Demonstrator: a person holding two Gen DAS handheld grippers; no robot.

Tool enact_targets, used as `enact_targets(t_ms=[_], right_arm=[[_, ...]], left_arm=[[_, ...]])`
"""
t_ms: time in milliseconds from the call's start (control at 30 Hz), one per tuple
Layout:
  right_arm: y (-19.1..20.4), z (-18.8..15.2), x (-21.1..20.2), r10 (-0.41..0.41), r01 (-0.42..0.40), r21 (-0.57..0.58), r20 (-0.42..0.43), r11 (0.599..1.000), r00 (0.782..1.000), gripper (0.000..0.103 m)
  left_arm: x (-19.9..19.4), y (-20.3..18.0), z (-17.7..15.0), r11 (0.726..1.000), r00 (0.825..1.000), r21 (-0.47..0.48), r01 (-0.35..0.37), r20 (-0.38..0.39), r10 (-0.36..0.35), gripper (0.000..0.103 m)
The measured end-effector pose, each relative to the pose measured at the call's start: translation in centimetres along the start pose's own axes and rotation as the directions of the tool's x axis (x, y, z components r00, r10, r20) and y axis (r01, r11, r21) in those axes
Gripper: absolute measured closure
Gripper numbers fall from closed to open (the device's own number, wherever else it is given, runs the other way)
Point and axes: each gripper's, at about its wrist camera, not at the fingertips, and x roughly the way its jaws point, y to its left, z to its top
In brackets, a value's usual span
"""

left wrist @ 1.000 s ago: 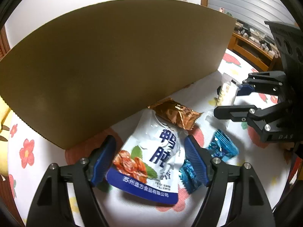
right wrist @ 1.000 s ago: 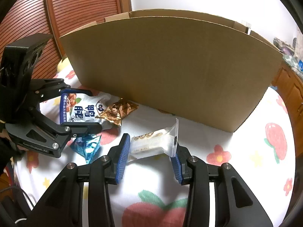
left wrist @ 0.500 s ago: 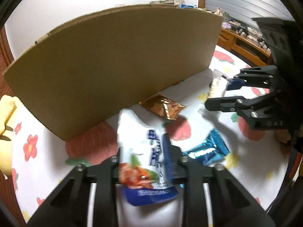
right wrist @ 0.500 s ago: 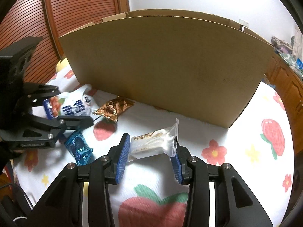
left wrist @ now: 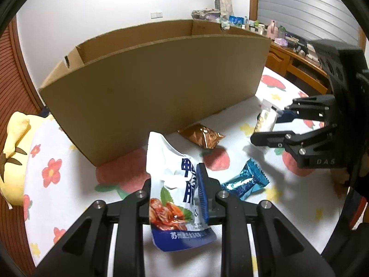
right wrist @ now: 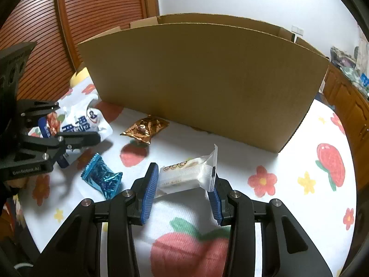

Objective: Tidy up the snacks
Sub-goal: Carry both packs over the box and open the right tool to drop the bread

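My left gripper (left wrist: 176, 191) is shut on a white and blue snack pouch (left wrist: 171, 180) and holds it lifted off the cloth; it also shows in the right wrist view (right wrist: 85, 121). My right gripper (right wrist: 183, 187) is shut on a clear-wrapped white pastry (right wrist: 186, 174), held above the cloth; it also shows in the left wrist view (left wrist: 266, 118). An open cardboard box (left wrist: 156, 87) stands behind both, also in the right wrist view (right wrist: 207, 73). A brown foil packet (left wrist: 200, 135) and a blue foil candy (left wrist: 245, 181) lie in front of the box.
The surface is a white cloth with strawberry and flower prints (right wrist: 288, 166). A yellow plush (left wrist: 13, 152) lies at the left edge. A wooden sideboard with clutter (left wrist: 297, 53) stands at the right. A slatted wooden door (right wrist: 92, 11) is behind the box.
My left gripper closed on the white and blue pouch and lifted it, so the box's open top now shows. My right gripper rose slightly, still holding the pastry.
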Motion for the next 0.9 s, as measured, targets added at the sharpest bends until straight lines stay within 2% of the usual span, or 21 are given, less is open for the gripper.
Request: enact_targets(t_ms=[500, 900], right_arm=[[0.7, 0.8, -2.6, 0.007, -0.006, -0.014, 0.065, 1.0, 0.998, 0.062], [1.8, 3.1, -5.3, -0.003, 0.013, -0.064, 0.148, 0.998, 0.989, 0.062]], left_arm=[[-4.0, 0.4, 2.9, 0.999, 0.99, -0.047, -0.02, 0.138, 0.027, 0.08], [-5.2, 1.6, 5.9, 0.997, 0.978, -0.048, -0.057, 0.199, 0.065, 0.08]])
